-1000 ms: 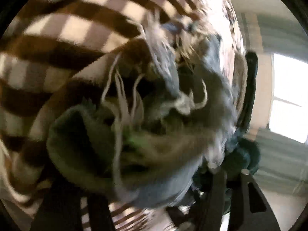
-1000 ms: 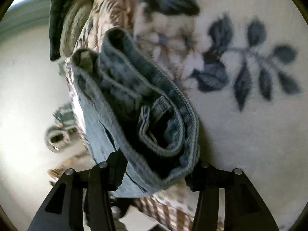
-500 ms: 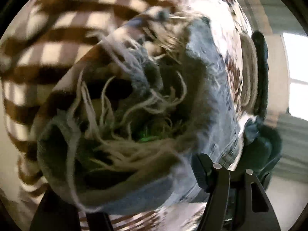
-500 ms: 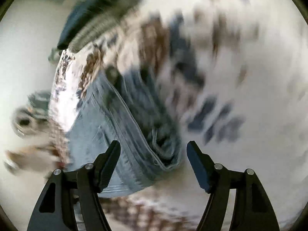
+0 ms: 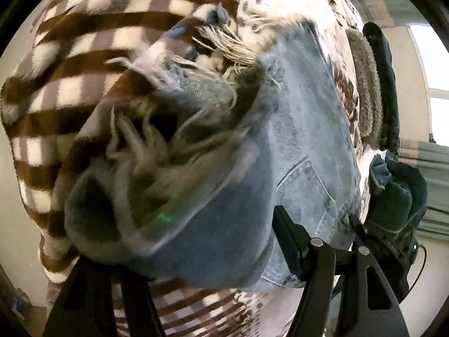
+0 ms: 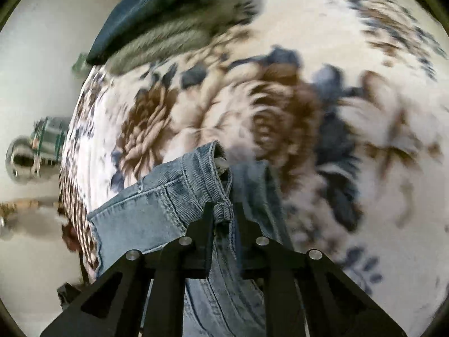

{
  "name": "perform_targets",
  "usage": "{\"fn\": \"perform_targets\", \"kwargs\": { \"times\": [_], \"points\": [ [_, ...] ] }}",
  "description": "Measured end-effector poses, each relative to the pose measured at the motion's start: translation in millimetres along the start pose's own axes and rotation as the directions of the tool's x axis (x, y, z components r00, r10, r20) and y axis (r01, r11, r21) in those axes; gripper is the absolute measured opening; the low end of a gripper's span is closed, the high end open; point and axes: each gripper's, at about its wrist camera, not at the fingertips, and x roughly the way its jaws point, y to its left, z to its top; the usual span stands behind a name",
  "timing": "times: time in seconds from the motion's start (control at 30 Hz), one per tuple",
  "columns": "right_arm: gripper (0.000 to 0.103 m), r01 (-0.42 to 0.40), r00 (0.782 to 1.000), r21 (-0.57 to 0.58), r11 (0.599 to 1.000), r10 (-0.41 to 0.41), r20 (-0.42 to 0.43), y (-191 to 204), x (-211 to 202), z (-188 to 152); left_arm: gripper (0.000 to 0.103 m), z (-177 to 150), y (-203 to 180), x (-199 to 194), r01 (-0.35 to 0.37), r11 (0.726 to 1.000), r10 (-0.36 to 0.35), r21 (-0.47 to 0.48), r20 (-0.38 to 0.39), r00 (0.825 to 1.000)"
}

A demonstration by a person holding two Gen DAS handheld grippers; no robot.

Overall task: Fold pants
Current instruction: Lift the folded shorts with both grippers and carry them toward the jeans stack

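Observation:
Light blue jeans [image 5: 303, 129] with frayed hems lie on a bed. In the left wrist view the bunched frayed leg ends [image 5: 174, 151] fill the space between the wide-apart fingers of my left gripper [image 5: 196, 252], which is open around them. In the right wrist view my right gripper [image 6: 224, 210] is shut on the jeans' waistband edge [image 6: 221, 196], and the denim [image 6: 168, 193] spreads to the left below it.
The bed carries a brown-and-white checked blanket [image 5: 84, 56] and a floral blanket [image 6: 280, 106]. A dark and grey garment pile [image 6: 168, 25] lies at the bed's far edge. A window [image 5: 432, 84] is at right. Pale floor with small objects [image 6: 36, 146] lies left.
My right gripper was open around the folded jeans and has closed on the waistband edge. My left gripper's fingers have spread apart, with the frayed leg ends still between them.

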Motion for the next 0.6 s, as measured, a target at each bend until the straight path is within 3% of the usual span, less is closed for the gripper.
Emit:
{"fn": "perform_targets", "kwargs": {
  "times": [0.17, 0.27, 0.3, 0.37, 0.43, 0.5, 0.6],
  "points": [
    [0.016, 0.02, 1.0, 0.028, 0.999, -0.02, 0.008, -12.3, -0.6, -1.4, 0.064, -1.2, 5.5, 1.5, 0.014, 1.0, -0.014, -0.021, -0.002, 1.0],
    [0.037, -0.027, 0.998, 0.075, 0.997, 0.031, -0.062, -18.5, 2.8, 6.3, 0.064, -0.4, 7.8, 1.0, 0.021, 0.999, -0.021, -0.031, -0.008, 1.0],
    [0.051, -0.051, 0.998, 0.111, 0.992, 0.055, -0.04, -26.2, -10.8, 3.6, 0.064, -0.1, 8.4, 0.5, 0.026, 0.999, -0.026, -0.036, -0.009, 1.0],
    [0.066, -0.086, 0.996, 0.153, 0.985, 0.09, -0.016, -36.1, -29.5, -7.0, 0.064, 0.5, 9.6, 0.9, 0.034, 0.998, -0.035, -0.047, -0.012, 0.999],
    [0.07, -0.11, 0.992, 0.221, 0.969, 0.119, -0.03, -52.7, -42.7, -30.2, 0.064, 2.0, 11.9, 2.6, 0.044, 0.997, -0.045, -0.066, -0.015, 0.999],
    [0.078, -0.141, 0.978, 0.298, 0.944, 0.18, -0.107, -66.1, -32.6, -56.1, 0.064, 3.8, 16.4, 4.4, 0.055, 0.994, -0.057, -0.091, -0.017, 0.998],
    [0.078, -0.208, 0.932, 0.347, 0.915, 0.293, -0.214, -72.9, 11.4, -92.4, 0.064, 6.8, 24.0, 8.5, 0.081, 0.985, -0.085, -0.151, -0.018, 0.996]
  ]
}}
